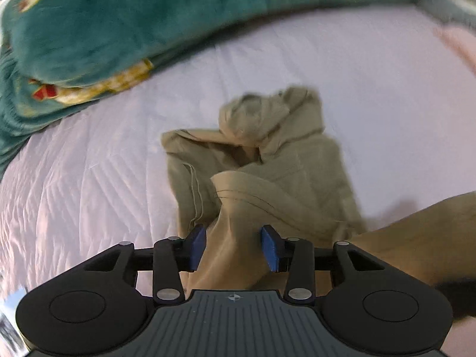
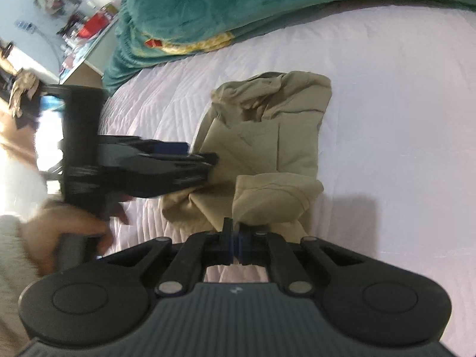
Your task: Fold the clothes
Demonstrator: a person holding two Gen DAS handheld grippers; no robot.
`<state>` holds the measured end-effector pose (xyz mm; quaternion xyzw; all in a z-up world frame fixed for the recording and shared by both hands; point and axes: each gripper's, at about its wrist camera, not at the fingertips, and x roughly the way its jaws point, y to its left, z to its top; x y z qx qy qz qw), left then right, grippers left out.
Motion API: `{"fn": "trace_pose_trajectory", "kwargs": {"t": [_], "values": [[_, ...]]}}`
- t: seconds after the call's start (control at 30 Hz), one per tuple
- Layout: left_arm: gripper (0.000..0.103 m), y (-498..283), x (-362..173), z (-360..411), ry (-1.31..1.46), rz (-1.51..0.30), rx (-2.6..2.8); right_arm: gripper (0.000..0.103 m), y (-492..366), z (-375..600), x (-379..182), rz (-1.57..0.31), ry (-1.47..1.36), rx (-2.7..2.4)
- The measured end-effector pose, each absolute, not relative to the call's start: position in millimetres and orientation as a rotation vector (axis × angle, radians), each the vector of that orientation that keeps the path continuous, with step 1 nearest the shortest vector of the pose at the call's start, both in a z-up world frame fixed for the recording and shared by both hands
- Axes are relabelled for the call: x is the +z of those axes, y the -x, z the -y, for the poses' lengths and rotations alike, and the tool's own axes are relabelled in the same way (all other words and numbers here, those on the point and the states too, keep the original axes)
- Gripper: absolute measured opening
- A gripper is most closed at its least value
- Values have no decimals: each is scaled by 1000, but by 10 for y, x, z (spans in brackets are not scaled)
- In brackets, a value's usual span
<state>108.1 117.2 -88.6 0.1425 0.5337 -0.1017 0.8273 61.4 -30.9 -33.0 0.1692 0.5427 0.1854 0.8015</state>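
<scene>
Left tool (image 1: 233, 245) has its blue pads spread apart with a bunched fold of the khaki garment (image 1: 261, 160) rising between them; whether the pads press it is hard to tell. Right tool (image 2: 235, 239) is pinched shut on a fold at the garment's near edge. Seen from the right wrist, the left tool is motion-blurred, its tips buried in the cloth. The garment lies crumpled on the bed (image 1: 89, 178). Beyond it a teal blanket (image 2: 267, 3) is cut off by the frame.

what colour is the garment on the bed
Plain khaki-tan, with no pattern; the garment shows best in the right wrist view, lying crumpled on the pale quilted bed cover.
</scene>
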Motion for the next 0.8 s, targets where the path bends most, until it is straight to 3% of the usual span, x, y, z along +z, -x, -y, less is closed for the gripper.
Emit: {"fn": "trace_pose_trajectory", "kwargs": {"t": [0.1,0.17,0.2,0.23,0.3,0.63,0.8], "values": [[43,-1205,-1145,-1061,-344,-1202,-245,4,-653,286,-343,-1172,-361,373],[32,-1201,-1181,-1087,-306,-1224,-283,4,-658,279,-344,-1183,-349,367],[19,-1188,-1176,-1110,-280,-1229,-307,4,-655,285,-348,-1190,-350,369],[13,-1163,-1155,-1125,-265,-1228,-322,4,-654,285,-362,-1201,-351,375],[8,-1094,-1096,-1163,-244,-1220,-350,4,-642,281,-382,-1217,-344,390],[6,-261,-580,-1431,-180,-1227,-476,4,-212,235,-165,-1266,-300,615],[6,388,-511,-1516,-220,-1353,-539,4,205,19,-227,-1354,-207,759]]}}
